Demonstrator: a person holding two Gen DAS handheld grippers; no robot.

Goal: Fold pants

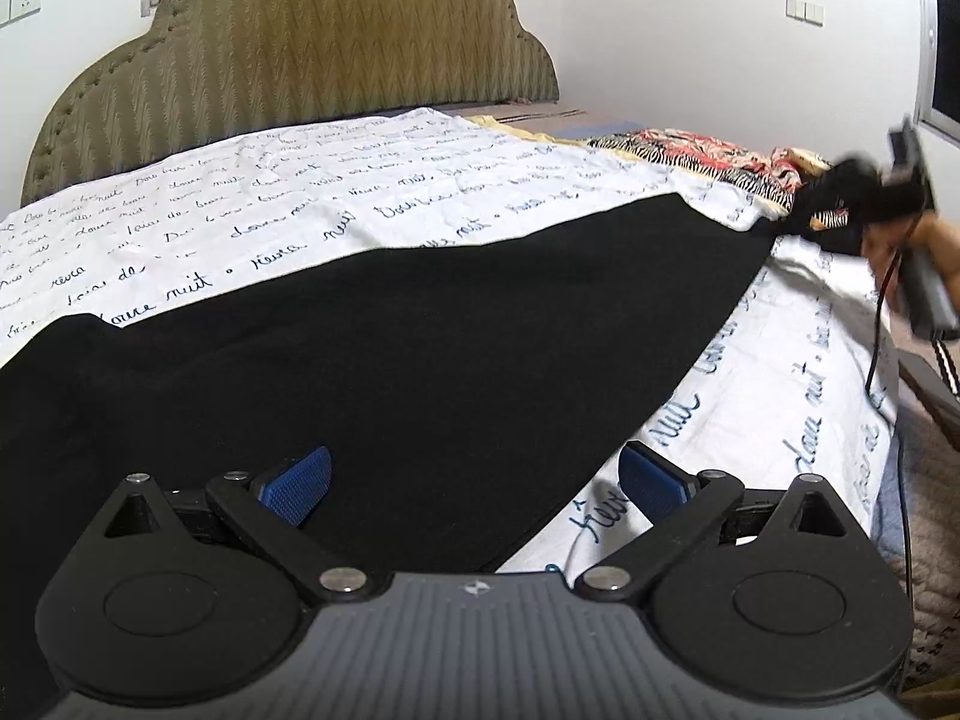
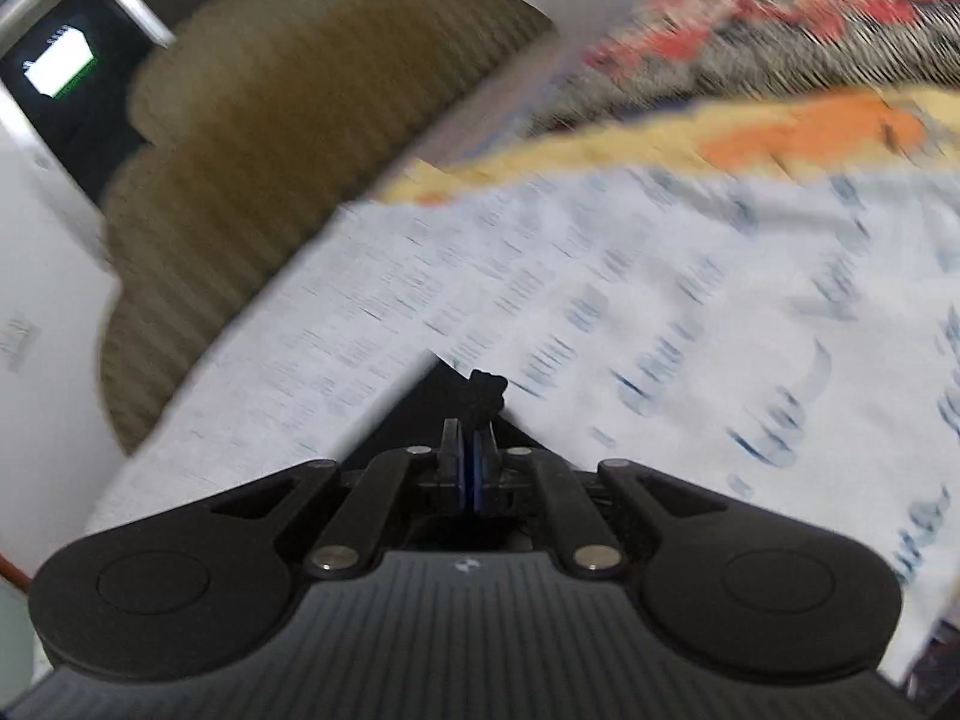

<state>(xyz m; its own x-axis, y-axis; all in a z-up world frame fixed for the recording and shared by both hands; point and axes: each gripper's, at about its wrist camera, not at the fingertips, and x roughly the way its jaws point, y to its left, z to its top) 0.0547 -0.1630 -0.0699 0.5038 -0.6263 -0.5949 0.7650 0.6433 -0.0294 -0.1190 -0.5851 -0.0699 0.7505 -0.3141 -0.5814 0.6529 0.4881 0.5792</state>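
My left hand-held gripper hangs released, blue pads wide apart, low over the near end of the black pants spread on the bed's script-printed sheet. My right hand-held gripper is clenched on the pants' far end, blurred, near the green headboard.

Right wrist view motion-blurred throughout: printed sheet lettering unreadable, patterned cloth smeared. Left wrist view: right gripper blurred at frame's right edge, fingers indistinct. Black pants cut off at left edge, near end hidden behind left gripper.
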